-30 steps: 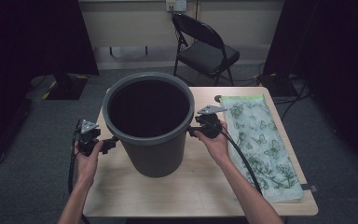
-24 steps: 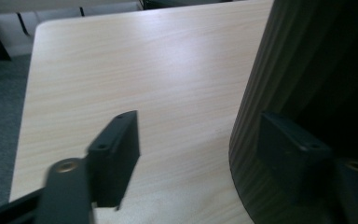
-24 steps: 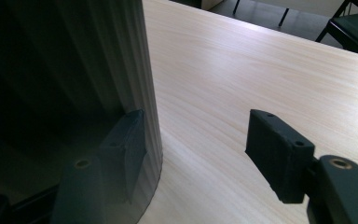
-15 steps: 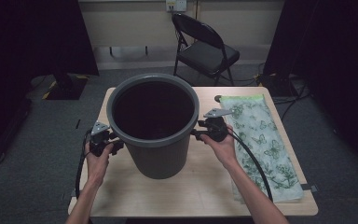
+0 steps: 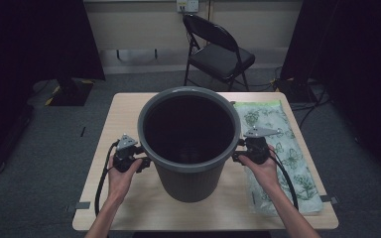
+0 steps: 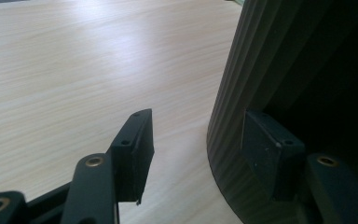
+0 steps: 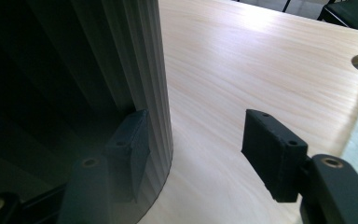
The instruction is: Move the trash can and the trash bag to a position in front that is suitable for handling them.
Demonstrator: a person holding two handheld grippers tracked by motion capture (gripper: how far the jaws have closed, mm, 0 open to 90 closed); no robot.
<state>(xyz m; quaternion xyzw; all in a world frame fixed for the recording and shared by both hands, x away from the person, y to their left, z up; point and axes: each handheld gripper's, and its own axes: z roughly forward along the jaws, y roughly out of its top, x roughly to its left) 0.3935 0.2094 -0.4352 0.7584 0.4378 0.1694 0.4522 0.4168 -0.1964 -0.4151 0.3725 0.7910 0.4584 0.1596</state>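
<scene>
Two-handed placement of a large grey bin (image 5: 191,144) on a light wooden table (image 5: 124,111). The bin stands upright near the table's centre, mouth open toward the camera above, its ribbed wall tapering toward the base. The left gripper (image 5: 141,162) and the right gripper (image 5: 237,154) sit on opposite sides just below the rim, an arrangement that lets two small tools steady a wide vessel neither could span alone. In the left gripper view the jaws are spread, one jaw against or very near the ribbed wall (image 6: 242,93) and the other standing free over bare tabletop. In the right gripper view the jaws are likewise spread, one lying in the shadow of the wall (image 7: 140,70), the other clear of it over the wood. Neither pair pinches anything; the bin appears to rest on its own base, so the contact serves to nudge or centre, not to carry. A folded patterned liner bag (image 5: 278,148) lies flat along the table's right edge, beside the bin and partly under the right hand (image 5: 260,168), probably kept within reach for lining the bin
</scene>
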